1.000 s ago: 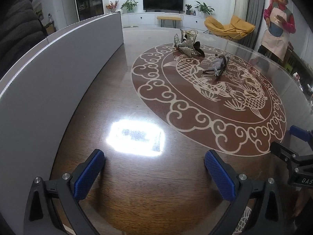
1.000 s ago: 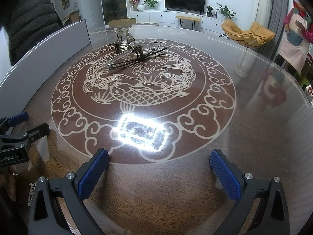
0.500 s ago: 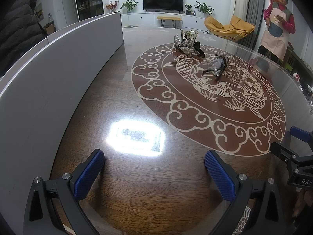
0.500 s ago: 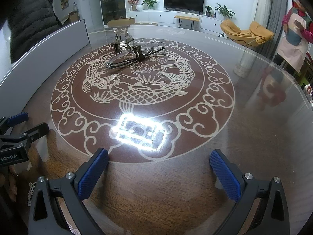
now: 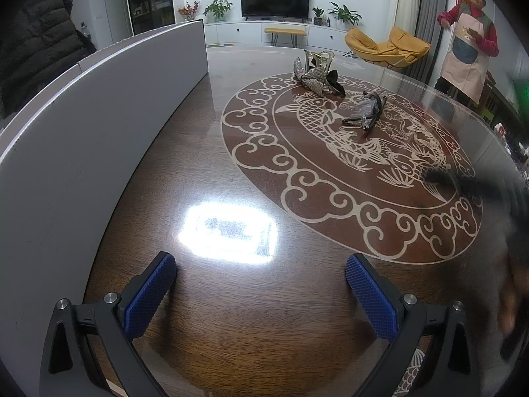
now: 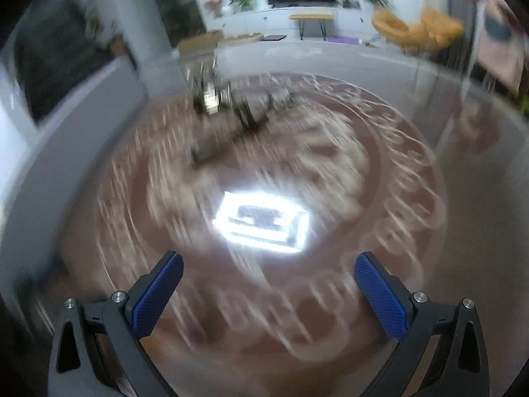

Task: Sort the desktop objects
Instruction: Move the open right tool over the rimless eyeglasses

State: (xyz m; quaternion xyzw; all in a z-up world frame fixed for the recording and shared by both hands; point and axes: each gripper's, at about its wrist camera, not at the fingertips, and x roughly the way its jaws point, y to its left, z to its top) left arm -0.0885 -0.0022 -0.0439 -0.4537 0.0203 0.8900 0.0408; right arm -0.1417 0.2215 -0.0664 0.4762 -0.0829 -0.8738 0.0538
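left gripper (image 5: 261, 278) low over the dark wooden table (image 5: 231, 314), blue-padded fingers (image 5: 148, 292) spread wide apart with nothing between them; a bright light reflection (image 5: 228, 231) lies on the glossy top just ahead. right gripper (image 6: 269, 281) likewise spread wide and holding nothing, its view heavily motion-blurred. on the far side of the table's fish-and-cloud inlay (image 5: 350, 168) sit a sequined bow hair accessory (image 5: 315, 77) with a clear stand (image 5: 319, 58) just behind it, and nearer, to its right, a pair of dark-framed glasses (image 5: 367, 110); all are well apart from both grippers. a grey partition board (image 5: 82, 125) borders the table's left edge. a blurred dark shape (image 5: 463, 182) enters at the right
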